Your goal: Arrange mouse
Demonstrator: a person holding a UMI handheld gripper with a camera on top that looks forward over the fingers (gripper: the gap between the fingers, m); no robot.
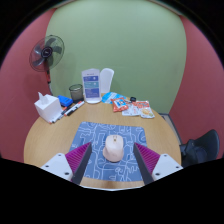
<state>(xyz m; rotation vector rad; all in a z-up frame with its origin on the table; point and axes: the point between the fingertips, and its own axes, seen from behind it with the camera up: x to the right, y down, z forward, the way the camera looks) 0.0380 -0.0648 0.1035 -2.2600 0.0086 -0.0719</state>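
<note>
A pale pink-white mouse [114, 148] lies on a blue patterned mouse mat [112, 135] at the near side of a round wooden table [50, 140]. My gripper [113, 160] is open, its two fingers with magenta pads [79, 157] spread wide. The mouse stands between the fingers with a clear gap at each side and rests on the mat.
Beyond the mat stand a white and blue jug [92, 86], a dark cup [76, 93], a white tissue box [46, 106] and colourful packets [131, 105]. A fan [46, 52] stands at the far left. A black chair [205, 148] is on the right.
</note>
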